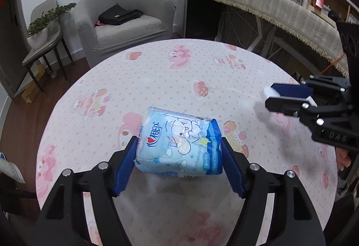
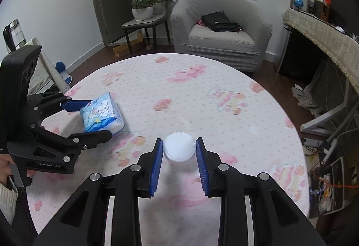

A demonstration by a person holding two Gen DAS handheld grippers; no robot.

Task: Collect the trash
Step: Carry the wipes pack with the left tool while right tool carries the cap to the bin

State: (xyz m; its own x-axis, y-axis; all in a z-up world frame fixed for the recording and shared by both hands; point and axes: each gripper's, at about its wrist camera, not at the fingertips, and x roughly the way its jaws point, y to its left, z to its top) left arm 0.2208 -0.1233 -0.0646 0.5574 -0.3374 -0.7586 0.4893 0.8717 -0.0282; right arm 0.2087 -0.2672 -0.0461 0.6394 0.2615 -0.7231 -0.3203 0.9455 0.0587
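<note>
Living-room setting: a round table [image 2: 202,93] with a pink cartoon-print cloth occupies the centre of both views. Beyond its far edge stand a grey armchair [image 2: 222,33] carrying a black bag [image 2: 221,21], a side chair [image 2: 145,19] holding a potted plant [image 2: 143,8], and, toward 2 o'clock in the right wrist view, a long desk [image 2: 325,37] draped in fringed beige fabric.

Left gripper [image 1: 179,147]: its blue pads sit on either side of a light-blue tissue pack [image 1: 179,142] printed with a cartoon character. Both pads touch the pack's side faces, so the tongs are pinching it. In the right wrist view the pack [image 2: 102,114] lies at 9 o'clock on the cloth, with that gripper [image 2: 89,116] around it. Whether the pack rests on the cloth or is slightly raised cannot be determined.

Right gripper [image 2: 178,147]: its pads bracket a white ribbed paper cup [image 2: 178,149], round with a pleated rim, near the table's close edge at 6 o'clock. The pads meet the cup's sides, so the tongs are pinching it. In the left wrist view this gripper [image 1: 289,98] enters at 3 o'clock, the white item [image 1: 268,92] showing only partly between its fingers.

The two grippers are well apart.
</note>
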